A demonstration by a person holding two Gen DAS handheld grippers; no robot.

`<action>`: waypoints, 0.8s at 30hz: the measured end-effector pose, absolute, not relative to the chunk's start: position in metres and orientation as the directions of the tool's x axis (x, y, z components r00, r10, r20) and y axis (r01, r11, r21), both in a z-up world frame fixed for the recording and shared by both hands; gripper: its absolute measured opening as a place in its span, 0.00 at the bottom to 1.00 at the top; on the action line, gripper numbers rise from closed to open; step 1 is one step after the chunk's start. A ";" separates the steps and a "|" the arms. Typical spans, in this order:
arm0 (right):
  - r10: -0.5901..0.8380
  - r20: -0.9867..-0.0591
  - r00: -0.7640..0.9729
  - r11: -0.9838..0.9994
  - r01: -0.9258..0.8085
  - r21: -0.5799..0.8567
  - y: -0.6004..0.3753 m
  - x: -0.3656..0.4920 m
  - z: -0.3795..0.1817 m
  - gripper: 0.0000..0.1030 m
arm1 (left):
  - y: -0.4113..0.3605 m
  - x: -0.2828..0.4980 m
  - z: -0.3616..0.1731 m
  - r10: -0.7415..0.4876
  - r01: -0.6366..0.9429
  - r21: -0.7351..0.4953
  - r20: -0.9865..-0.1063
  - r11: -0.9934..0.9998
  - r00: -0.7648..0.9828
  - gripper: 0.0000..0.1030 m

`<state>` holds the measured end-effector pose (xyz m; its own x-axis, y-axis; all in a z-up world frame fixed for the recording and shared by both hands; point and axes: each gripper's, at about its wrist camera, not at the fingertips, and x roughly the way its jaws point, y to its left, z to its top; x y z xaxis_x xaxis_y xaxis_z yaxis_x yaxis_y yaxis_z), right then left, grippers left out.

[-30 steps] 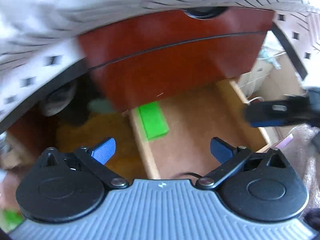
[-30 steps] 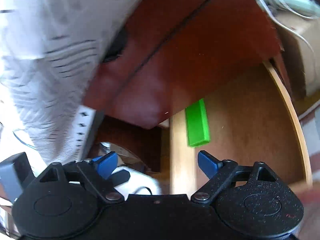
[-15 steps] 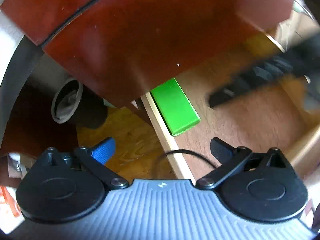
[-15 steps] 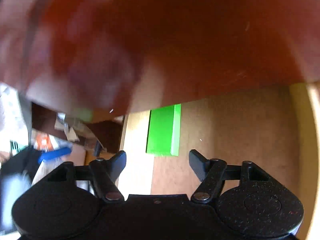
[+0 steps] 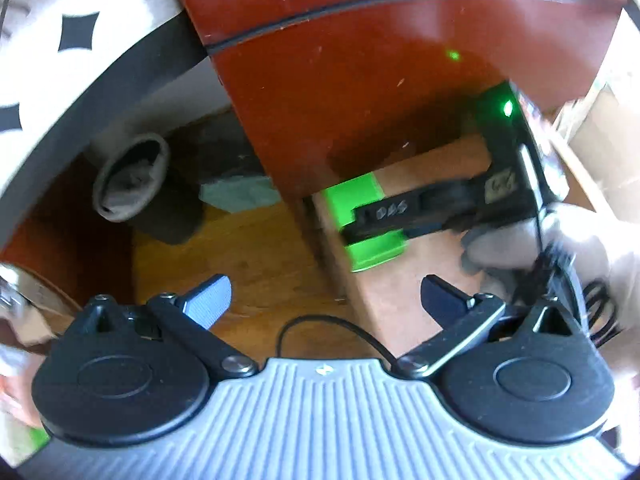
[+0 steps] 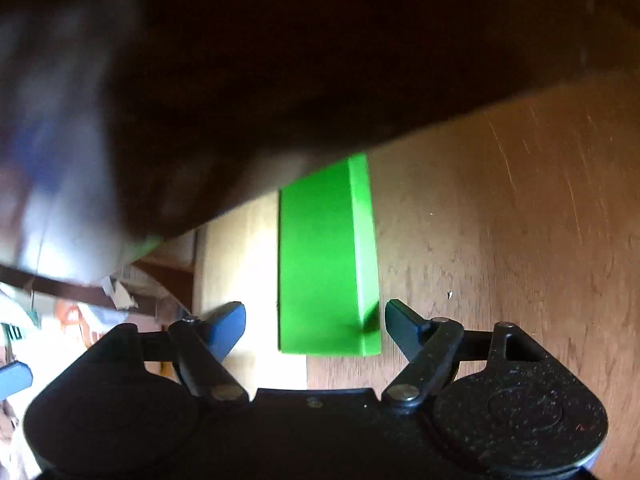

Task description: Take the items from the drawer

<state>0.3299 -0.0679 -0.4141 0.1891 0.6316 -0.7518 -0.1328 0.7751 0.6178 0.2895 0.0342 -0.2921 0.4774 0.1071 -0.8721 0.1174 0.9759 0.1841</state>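
A bright green block (image 6: 320,260) lies in the open wooden drawer (image 6: 500,240), along its left wall and partly under the red-brown cabinet front. My right gripper (image 6: 314,320) straddles the block's near end. Its jaws are opening and the pads stand clear of the block on both sides. In the left wrist view the same green block (image 5: 374,248) is crossed by the right tool's black housing (image 5: 460,200), held by a gloved hand (image 5: 568,240). My left gripper (image 5: 326,300) hangs open and empty over the drawer's left wall (image 5: 332,264).
The red-brown cabinet front (image 5: 380,80) overhangs the back of the drawer. Left of the drawer, on the wooden floor (image 5: 248,264), lie a grey sock-like thing (image 5: 132,180) and a teal cloth (image 5: 240,196). A patterned white cloth (image 5: 60,40) hangs upper left. A black cable (image 5: 320,322) loops near my left gripper.
The right gripper has come down and forward until the green block's end sits between its jaws, which stand wider. The left gripper has sunk a little, and the right tool now crosses its view.
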 end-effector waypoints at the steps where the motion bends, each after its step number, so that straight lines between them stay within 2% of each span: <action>1: 0.628 -0.755 0.192 0.778 -0.131 0.614 -0.067 0.330 -0.415 0.81 | 0.035 0.290 -0.295 0.119 0.129 0.202 -0.873 0.971 0.473 1.00; 6: 0.617 -0.764 0.190 0.787 -0.147 0.599 -0.065 0.329 -0.412 0.80 | 0.051 0.297 -0.305 0.105 0.103 0.164 -0.898 0.981 0.426 1.00; 9: 0.530 -0.830 0.173 0.841 -0.233 0.489 -0.048 0.323 -0.403 0.72 | 0.048 0.300 -0.307 0.140 0.103 0.201 -0.896 0.974 0.422 1.00; 11: 0.439 -0.881 0.177 0.871 -0.325 0.369 -0.030 0.315 -0.395 0.73 | 0.038 0.301 -0.305 0.187 0.130 0.267 -0.881 0.955 0.434 1.00; 13: 0.433 -0.888 0.156 0.875 -0.309 0.372 -0.031 0.316 -0.394 0.72 | 0.030 0.299 -0.304 0.201 0.164 0.303 -0.868 0.939 0.455 1.00; 14: 0.451 -0.880 0.146 0.871 -0.286 0.399 -0.036 0.317 -0.396 0.72 | 0.029 0.299 -0.302 0.190 0.165 0.292 -0.869 0.942 0.457 1.00; 19: 0.407 -0.903 0.139 0.893 -0.271 0.361 -0.059 0.311 -0.389 0.68 | 0.035 0.298 -0.292 0.103 0.146 0.187 -0.887 0.971 0.450 1.00; 22: 0.399 -0.912 0.094 0.907 -0.190 0.377 -0.095 0.309 -0.389 0.61 | 0.033 0.300 -0.291 0.064 0.170 0.154 -0.894 0.973 0.444 1.00; 24: 0.401 -0.914 0.055 0.911 -0.128 0.392 -0.121 0.307 -0.390 0.62 | 0.025 0.304 -0.292 0.061 0.180 0.155 -0.896 0.971 0.440 1.00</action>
<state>0.3075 -0.1213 -0.3899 0.0554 0.4013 -0.9143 -0.1280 0.9110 0.3921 0.3045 0.0251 -0.2923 0.4399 0.0610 -0.8960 0.1803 0.9714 0.1547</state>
